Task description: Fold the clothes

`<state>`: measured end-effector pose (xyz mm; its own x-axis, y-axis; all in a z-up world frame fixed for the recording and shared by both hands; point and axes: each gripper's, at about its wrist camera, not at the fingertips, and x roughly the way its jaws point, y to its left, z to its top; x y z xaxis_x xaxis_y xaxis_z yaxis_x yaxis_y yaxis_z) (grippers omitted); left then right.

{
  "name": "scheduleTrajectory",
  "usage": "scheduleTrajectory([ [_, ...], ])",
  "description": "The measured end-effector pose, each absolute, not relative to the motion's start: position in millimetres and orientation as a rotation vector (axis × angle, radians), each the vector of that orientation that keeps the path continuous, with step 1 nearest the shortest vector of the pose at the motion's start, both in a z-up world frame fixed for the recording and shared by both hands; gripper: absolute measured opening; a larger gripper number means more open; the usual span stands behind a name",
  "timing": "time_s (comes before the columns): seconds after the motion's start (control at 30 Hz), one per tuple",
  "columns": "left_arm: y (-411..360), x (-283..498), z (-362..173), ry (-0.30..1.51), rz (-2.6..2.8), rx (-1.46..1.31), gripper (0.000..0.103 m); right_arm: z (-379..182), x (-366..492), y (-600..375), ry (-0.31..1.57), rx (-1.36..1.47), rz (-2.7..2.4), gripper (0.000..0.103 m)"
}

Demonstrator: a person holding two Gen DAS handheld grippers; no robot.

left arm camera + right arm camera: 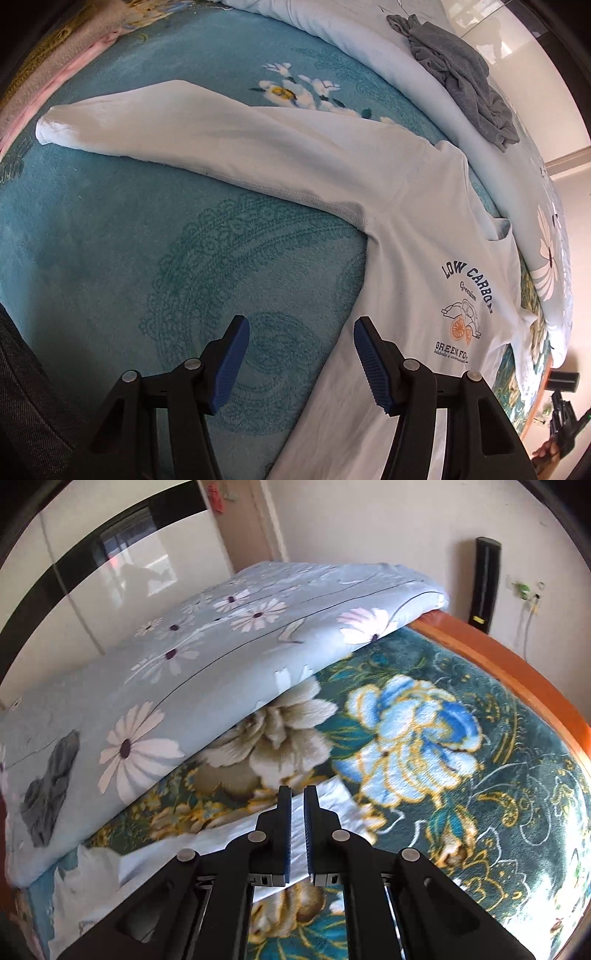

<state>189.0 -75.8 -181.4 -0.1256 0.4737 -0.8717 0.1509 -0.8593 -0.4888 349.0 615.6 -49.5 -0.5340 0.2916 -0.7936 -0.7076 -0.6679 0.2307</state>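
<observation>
Shirt (388,206) lies flat on the bed (110,229); left tool (301,365) hangs apart above it, right tool (297,834) clamped on its sleeve (332,805).

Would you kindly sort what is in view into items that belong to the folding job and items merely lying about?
Part of the job:
- white long-sleeved shirt, spread on the teal blanket
- left tongs, open
- right tongs, closed on the shirt's white fabric

Lying about:
- crumpled grey garment
- folded daisy-print quilt
- black speaker
</observation>
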Motion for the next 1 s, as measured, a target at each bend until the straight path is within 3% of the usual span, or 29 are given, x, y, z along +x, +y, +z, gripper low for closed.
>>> scheduleTrajectory([
  [0.1,-74.0,193.6,-181.0,-0.699,2.033,-1.931,0.063,-76.8,353.2,541.2,0.832,-1.237,2.406,0.031],
  [0.2,-67.8,199.9,-183.6,-0.662,1.966,-1.964,0.063,-110.6,364.5,468.7,0.963,-1.432,2.52,0.036],
  [0.37,-58.6,211.5,-186.8,-0.545,1.92,-1.991,0.063,-161.8,382.0,407.5,1.064,-1.619,2.455,0.038],
  [0.57,-37.4,227.3,-193.1,-0.291,1.908,-2.037,0.06,-172.3,397.7,410.5,1.235,-1.5,2.395,0.039],
  [0.73,-27.2,238.0,-191.2,-0.275,1.832,-2.036,0.029,-166.3,383.3,407.5,1.156,-1.52,2.419,0.039],
  [0.83,-17.1,247.3,-196.3,-0.251,1.742,-2.069,0.022,-166.8,377.9,398.3,1.126,-1.57,2.425,0.039],
  [0.87,-15.5,248.6,-195.7,-0.223,1.753,-2.072,0.022,-167.3,376.6,394.0,1.105,-1.598,2.428,0.038],
  [0.93,-14.6,250.6,-193.9,-0.191,1.771,-2.075,0.009,-166.6,376.8,386.7,1.03,-1.632,2.432,0.028],
  [0.97,-15.2,251.3,-192.7,-0.186,1.778,-2.074,0.006,-167.8,377.4,384.3,1.002,-1.651,2.422,0.012],
  [1.0,-15.7,252.0,-191.4,-0.181,1.786,-2.075,0.002,-169.4,378.7,383.0,0.992,-1.666,2.408,0.004],
])
